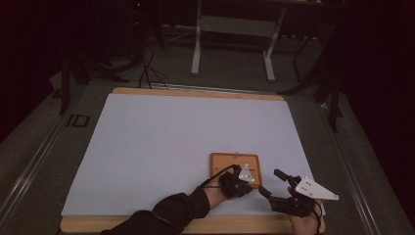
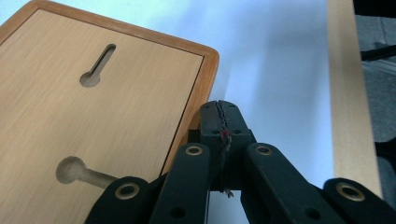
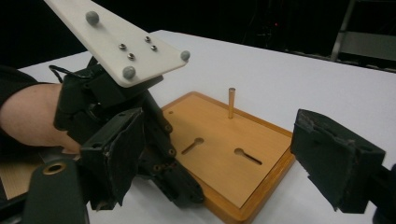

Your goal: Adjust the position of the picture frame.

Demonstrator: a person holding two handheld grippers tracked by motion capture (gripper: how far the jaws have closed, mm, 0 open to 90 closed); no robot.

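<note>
A small wooden board (image 1: 230,161) lies on the white sheet near the table's front edge. It has two keyhole slots (image 3: 246,156) and a short upright brass peg (image 3: 231,102). My left gripper (image 2: 219,111) is shut with nothing between its pads, its tip low beside the board's near corner (image 2: 205,56). In the high view the left gripper (image 1: 247,187) sits at the board's front right edge, a hand behind it. My right gripper (image 3: 224,158) stands open and faces the board, with nothing between its pads (image 3: 116,154). From above, the right gripper (image 1: 271,182) is just right of the left one.
A white sheet (image 1: 186,137) covers most of the wooden table (image 1: 195,92). The table's front edge (image 1: 220,225) runs just below both hands. Beyond the far side stand a white desk frame (image 1: 235,44) and cables (image 1: 147,63) on a dark floor.
</note>
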